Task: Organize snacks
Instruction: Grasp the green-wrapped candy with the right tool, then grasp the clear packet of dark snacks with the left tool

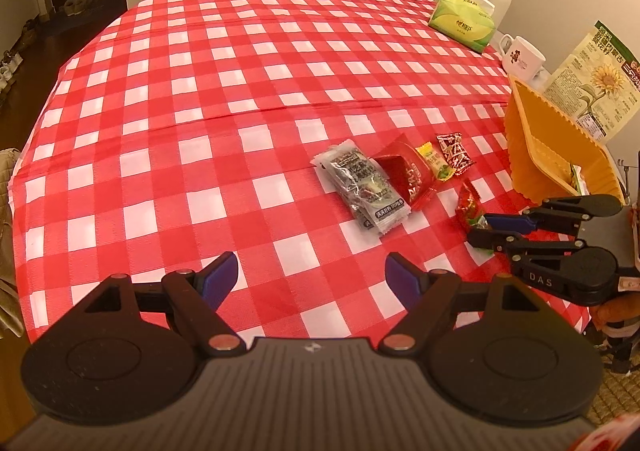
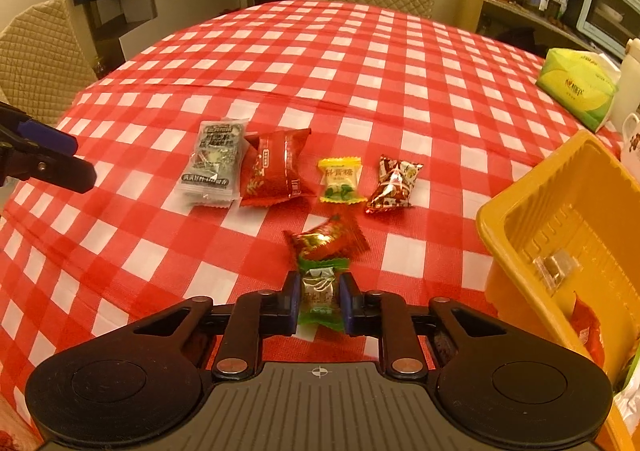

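The right gripper (image 2: 319, 301) is pinching a green-wrapped candy (image 2: 321, 297) between its two fingers, closed on the wrapper's sides so the crinkled ends are sticking out near and far — a side hold that suits something this small and flat. Whether the candy is lifted or lying on the table (image 2: 120, 251) is hard to tell from this low angle. The left gripper (image 1: 312, 279) is hovering over bare cloth with its fingers spread wide and nothing between them, seemingly waiting to one side.

Just beyond the held candy, a red and gold candy (image 2: 326, 241) is lying on the red-checked cloth, nearly touching the green one's far end. Farther out, four snacks are sitting in a loose row: a grey-and-clear packet (image 2: 212, 163) at the left, a red pouch (image 2: 276, 169) overlapping its edge, a small yellow candy (image 2: 340, 179), and a dark red-brown candy (image 2: 394, 185) at the right. All are glossy film — light, slippery, easy to crush.

The yellow bin (image 2: 532, 191) is standing at the right, close by, already holding a few wrapped pieces; it is likely where the gripped candy is going.
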Demonstrator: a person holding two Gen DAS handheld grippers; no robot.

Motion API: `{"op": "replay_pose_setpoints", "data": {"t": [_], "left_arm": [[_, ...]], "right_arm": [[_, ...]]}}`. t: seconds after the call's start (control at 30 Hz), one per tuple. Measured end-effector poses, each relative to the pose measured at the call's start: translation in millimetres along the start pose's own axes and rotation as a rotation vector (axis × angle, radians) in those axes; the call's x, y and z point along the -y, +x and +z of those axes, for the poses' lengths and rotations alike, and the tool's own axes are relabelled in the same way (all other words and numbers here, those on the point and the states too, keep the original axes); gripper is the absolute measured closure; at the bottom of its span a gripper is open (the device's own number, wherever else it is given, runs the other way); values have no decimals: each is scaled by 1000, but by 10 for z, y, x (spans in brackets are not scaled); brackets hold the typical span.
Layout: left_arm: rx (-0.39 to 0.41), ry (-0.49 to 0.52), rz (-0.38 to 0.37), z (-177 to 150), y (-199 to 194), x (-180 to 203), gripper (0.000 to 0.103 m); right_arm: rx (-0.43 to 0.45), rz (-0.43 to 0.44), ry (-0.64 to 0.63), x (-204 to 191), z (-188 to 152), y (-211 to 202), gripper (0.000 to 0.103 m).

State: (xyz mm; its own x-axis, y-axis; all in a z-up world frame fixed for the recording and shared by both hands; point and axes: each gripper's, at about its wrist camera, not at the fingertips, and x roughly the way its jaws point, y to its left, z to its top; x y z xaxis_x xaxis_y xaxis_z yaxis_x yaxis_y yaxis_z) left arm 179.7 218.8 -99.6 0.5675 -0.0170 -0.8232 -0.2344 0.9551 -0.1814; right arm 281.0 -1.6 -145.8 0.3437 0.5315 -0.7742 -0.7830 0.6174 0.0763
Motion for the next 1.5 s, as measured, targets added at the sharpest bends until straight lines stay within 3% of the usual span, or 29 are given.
{"op": "replay_pose_setpoints", "data": {"t": [0.4, 0.73, 1.0, 1.27, 1.5], "left_arm": [[-2, 47, -38, 142, 196, 196, 25], [9, 129, -104, 297, 350, 532, 30], [-6, 135, -94, 360, 501, 576, 30], [-18, 140, -106, 357, 540, 599, 30], [-27, 132, -97, 338, 542, 548, 29]], "right_arm": [[38, 38, 210, 132, -38, -390, 83], [87, 9, 316, 268, -111, -702, 83], [124, 18, 419, 400, -184, -916, 83], [-36, -66, 434, 380, -494, -692, 82], [-58, -100, 405, 329, -599, -662, 77]]}}
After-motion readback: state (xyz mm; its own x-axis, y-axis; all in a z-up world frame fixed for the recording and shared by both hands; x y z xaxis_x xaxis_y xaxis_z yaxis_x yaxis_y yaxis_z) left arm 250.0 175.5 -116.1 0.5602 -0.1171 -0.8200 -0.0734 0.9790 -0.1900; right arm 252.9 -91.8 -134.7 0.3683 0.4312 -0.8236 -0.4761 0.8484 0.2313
